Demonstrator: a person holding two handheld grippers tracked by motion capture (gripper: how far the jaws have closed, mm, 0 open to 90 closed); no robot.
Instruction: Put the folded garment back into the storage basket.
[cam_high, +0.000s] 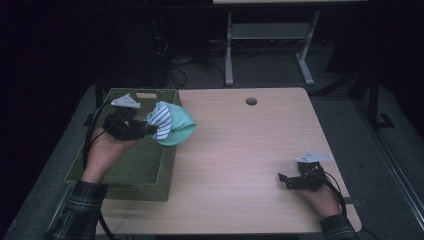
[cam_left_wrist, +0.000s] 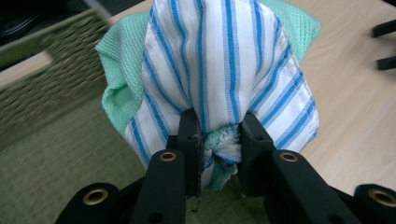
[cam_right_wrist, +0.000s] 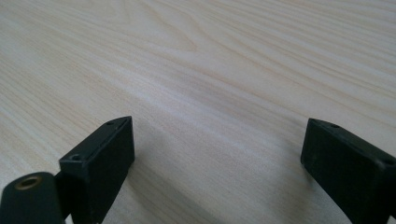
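Cloth bundle (cam_left_wrist: 224, 79) soft, light; clenched at bunched folds by left gripper (cam_left_wrist: 218, 149) over basket's (cam_high: 125, 170) right rim. Right gripper (cam_right_wrist: 217, 154) released, at table's (cam_high: 240, 150) right edge.

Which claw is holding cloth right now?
The left claw, over the green basket: its jaws pinch the bunched striped-and-green cloth. The right claw is open over bare table.

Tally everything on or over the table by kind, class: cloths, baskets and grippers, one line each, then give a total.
Cloths: 2, a striped cloth and a green cloth, bunched together in the left gripper
Baskets: 1, the woven basket
Grippers: 2, the left gripper and the right gripper
Total: 5
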